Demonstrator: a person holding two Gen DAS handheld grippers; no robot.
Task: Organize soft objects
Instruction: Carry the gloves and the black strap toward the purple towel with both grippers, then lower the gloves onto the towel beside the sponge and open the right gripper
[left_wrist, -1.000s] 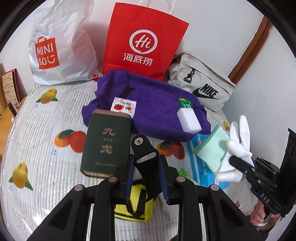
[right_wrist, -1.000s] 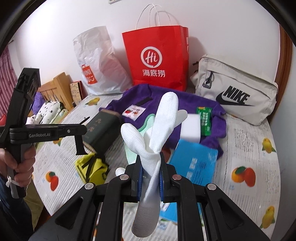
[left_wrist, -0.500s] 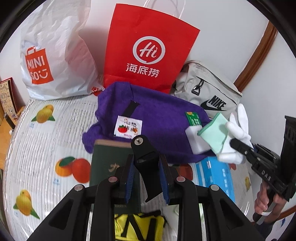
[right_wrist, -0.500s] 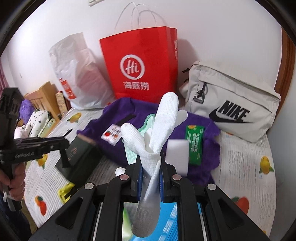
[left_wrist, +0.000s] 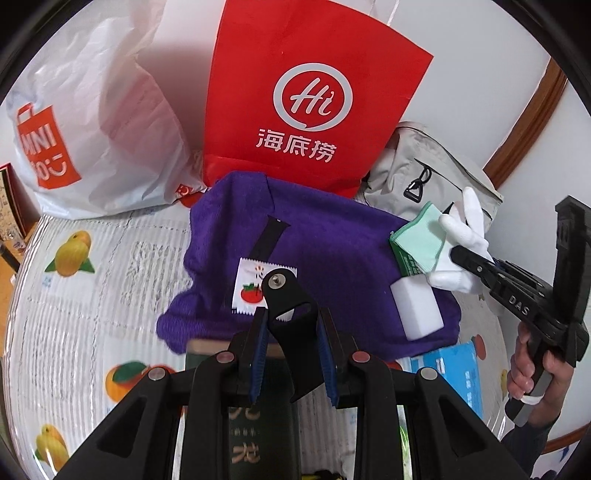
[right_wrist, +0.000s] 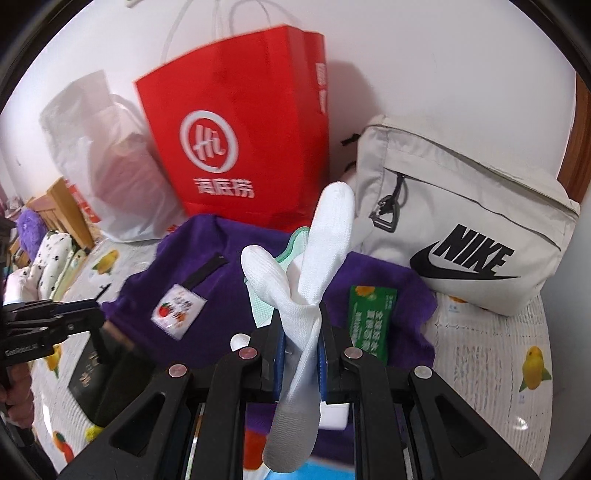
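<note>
Right gripper (right_wrist: 301, 354) jaws clamped on white glove (right_wrist: 314, 258) plus mint cloth (left_wrist: 419, 242), held above purple towel (left_wrist: 325, 258), probably for bagging. Left gripper (left_wrist: 293, 334) jaws pinching black strap piece (left_wrist: 291, 306).

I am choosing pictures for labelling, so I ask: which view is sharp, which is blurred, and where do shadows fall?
Left wrist view: sharp; the red bag logo reads cleanly, and the bag shadows the white plastic bag. Right wrist view: motion-blurred; the red bag's print smears, though the white glove in the right claw stays crisp. Both: fisheye bending, dark corners.
</note>
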